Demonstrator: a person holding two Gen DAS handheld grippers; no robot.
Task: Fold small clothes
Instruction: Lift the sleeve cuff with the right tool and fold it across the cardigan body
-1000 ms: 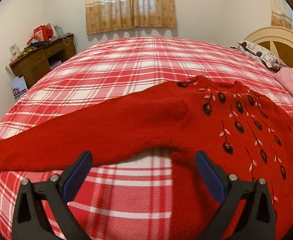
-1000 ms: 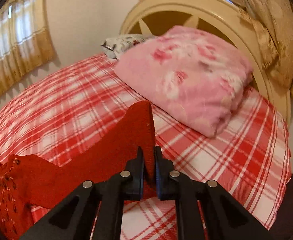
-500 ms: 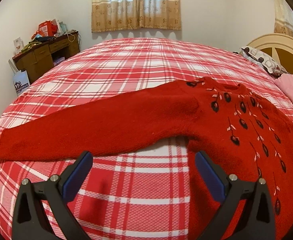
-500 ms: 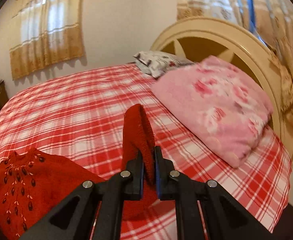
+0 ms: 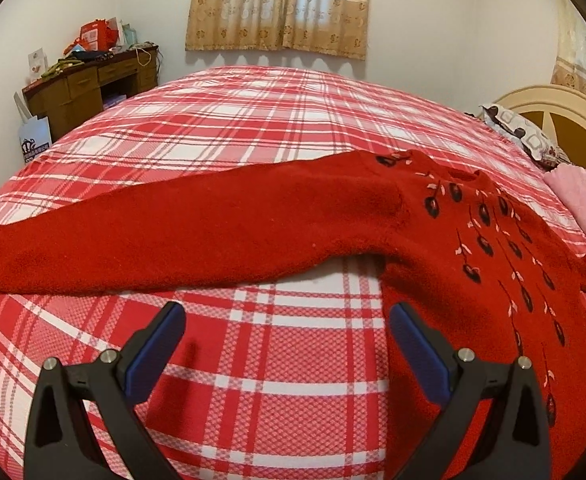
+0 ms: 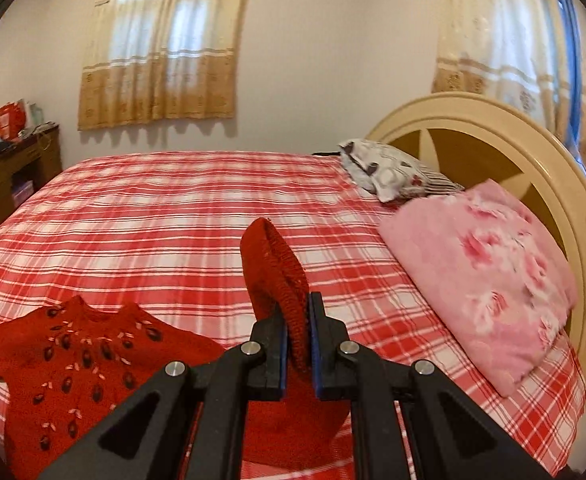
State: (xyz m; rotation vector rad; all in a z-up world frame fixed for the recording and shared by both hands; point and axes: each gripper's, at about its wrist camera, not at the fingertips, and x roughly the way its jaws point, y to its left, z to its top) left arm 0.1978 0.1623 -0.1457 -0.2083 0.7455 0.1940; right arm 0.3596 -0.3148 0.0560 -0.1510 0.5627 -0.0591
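Observation:
A red knitted sweater (image 5: 473, 248) with dark flower motifs lies flat on the red plaid bed (image 5: 253, 128). One long sleeve (image 5: 173, 236) stretches out to the left across the bedspread. My left gripper (image 5: 287, 340) hovers open just in front of that sleeve, with only bedspread between its blue pads. My right gripper (image 6: 296, 332) is shut on the cuff of the other sleeve (image 6: 273, 264), which stands lifted above the bed. In the right wrist view the sweater's body (image 6: 81, 360) lies low at the left.
A folded pink blanket (image 6: 489, 276) and a patterned pillow (image 6: 393, 172) lie by the cream headboard (image 6: 493, 128) on the right. A wooden desk (image 5: 89, 88) with clutter stands by the far left wall. Curtained windows are behind.
My right gripper has risen and swung with the sleeve cuff toward the sweater's body, rolling level. My left gripper has drawn back slightly from the flat sleeve, staying open.

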